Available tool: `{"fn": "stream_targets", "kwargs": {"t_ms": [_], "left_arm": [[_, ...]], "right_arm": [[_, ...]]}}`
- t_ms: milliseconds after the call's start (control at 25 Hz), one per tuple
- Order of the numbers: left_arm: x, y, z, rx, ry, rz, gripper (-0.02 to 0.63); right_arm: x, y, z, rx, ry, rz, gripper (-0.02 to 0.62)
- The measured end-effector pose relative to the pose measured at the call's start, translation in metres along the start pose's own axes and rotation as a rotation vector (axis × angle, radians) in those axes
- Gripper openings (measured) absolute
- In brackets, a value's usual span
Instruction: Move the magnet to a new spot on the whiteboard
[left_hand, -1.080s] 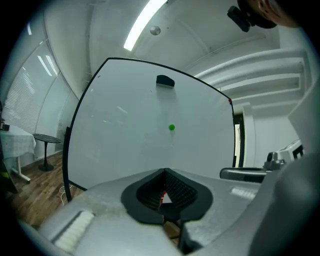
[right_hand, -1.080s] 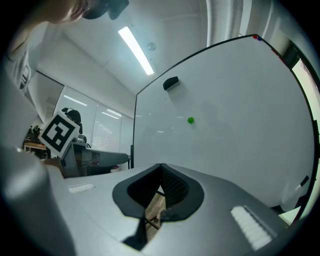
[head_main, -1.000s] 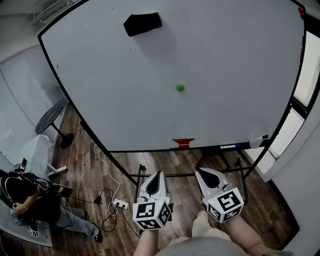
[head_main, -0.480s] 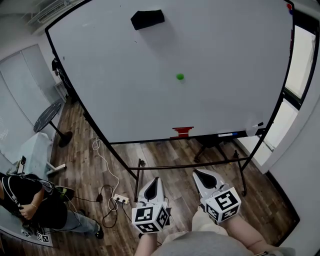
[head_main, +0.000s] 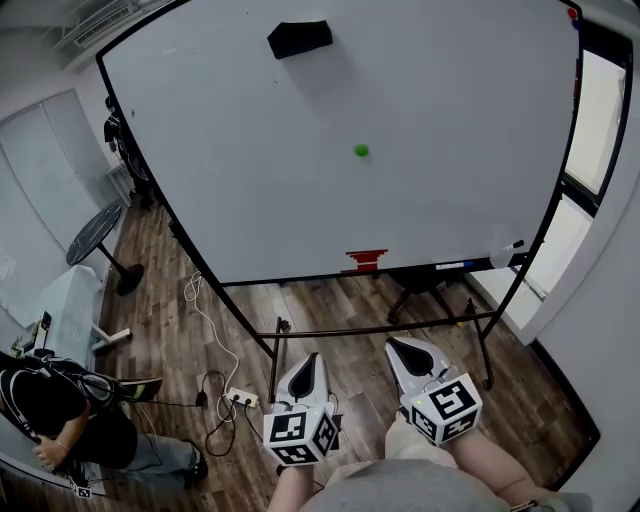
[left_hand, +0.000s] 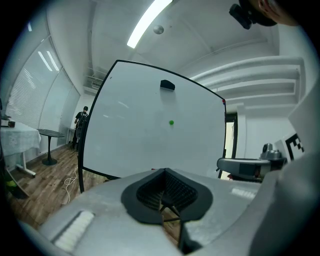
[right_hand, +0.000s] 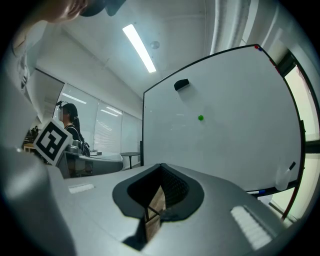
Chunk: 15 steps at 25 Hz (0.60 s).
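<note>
A small green magnet (head_main: 361, 150) sticks near the middle of the large whiteboard (head_main: 230, 180), which stands on a wheeled frame. It also shows in the left gripper view as the magnet (left_hand: 171, 122) and in the right gripper view as the magnet (right_hand: 200, 118). My left gripper (head_main: 309, 360) and right gripper (head_main: 407, 347) are side by side low in the head view, well short of the board and pointing at it. Both are shut with nothing between their jaws. The left gripper (left_hand: 163, 171) and right gripper (right_hand: 161, 166) each show closed tips.
A black eraser (head_main: 300, 38) clings to the board's top. A red object (head_main: 366, 261), a marker (head_main: 455, 267) and a white bottle (head_main: 503, 255) sit on the tray. Cables and a power strip (head_main: 240, 402) lie on the wood floor. A person (head_main: 50, 410) sits at lower left, near a round side table (head_main: 97, 235).
Both grippers have drawn back from the whiteboard and sit lower in the head view; the board looks farther off. Their jaws stay shut. The magnet has not moved on the board.
</note>
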<state>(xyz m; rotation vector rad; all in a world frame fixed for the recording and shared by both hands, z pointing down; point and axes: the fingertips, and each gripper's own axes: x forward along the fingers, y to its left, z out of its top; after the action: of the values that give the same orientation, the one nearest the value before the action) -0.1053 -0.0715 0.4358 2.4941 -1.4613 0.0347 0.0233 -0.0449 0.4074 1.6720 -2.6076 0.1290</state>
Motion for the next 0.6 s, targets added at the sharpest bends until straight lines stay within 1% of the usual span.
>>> {"fn": "stream_targets", "kwargs": {"t_ms": [600], "left_arm": [[0.0084,-0.0007,0.0001,-0.014,0.008,-0.012,0.005]], "right_arm": [[0.0078,-0.004,0.0091,-0.001,-0.028,-0.013,-0.002]]}}
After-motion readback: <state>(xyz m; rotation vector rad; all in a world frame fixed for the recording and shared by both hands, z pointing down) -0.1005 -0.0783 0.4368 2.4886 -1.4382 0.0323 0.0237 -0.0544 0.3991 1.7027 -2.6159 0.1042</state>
